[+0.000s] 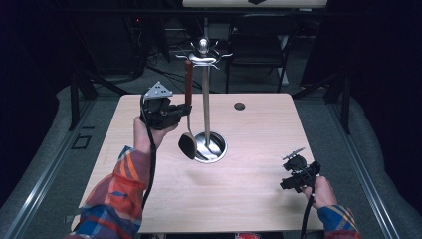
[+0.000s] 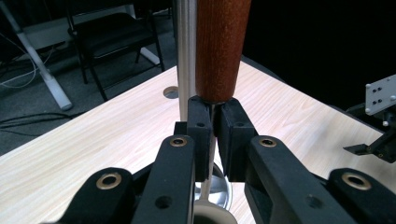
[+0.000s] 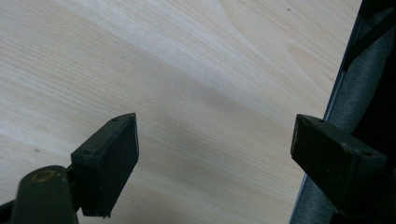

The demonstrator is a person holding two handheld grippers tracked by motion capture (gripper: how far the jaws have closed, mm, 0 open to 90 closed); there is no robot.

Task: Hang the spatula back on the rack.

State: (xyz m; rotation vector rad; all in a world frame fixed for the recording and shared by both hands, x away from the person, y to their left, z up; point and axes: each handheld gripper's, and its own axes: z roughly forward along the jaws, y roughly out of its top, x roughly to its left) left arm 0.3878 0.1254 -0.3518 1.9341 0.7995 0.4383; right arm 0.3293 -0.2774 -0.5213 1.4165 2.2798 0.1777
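— Two grippers at one table (image 1: 259, 129); what is the left gripper (image 2: 213, 135) doing?

— Its jaws are pinched tight on the thin metal shank of a ladle (image 1: 188, 94), right below the reddish wooden handle (image 2: 219, 46). In the high view the left gripper (image 1: 183, 112) sits up off the table, beside the steel stand (image 1: 205, 99).

— Where is the ladle itself?

— It hangs upright. The top of its handle is up at the hooks near the crown of the stand; whether it is still hooked there I cannot tell. Its dark bowl (image 1: 188, 145) dangles just left of the stand's round base (image 1: 216, 149), near the rim; from these views I cannot tell whether it touches the base or the table.

— And the pole?

— In the left gripper view the shiny pole (image 2: 186, 56) runs up just behind the handle, close beside it.

— What about the right gripper (image 1: 286, 183)?

— It is well apart from the stand, low over the near right corner of the table, in the person's right hand (image 1: 322, 191). In its own view the right gripper (image 3: 215, 149) has its jaws spread wide with only bare wood between them, and the table's edge runs under the right one.

— Anything behind?

— A dark folding chair (image 1: 259, 40) beyond the far edge.
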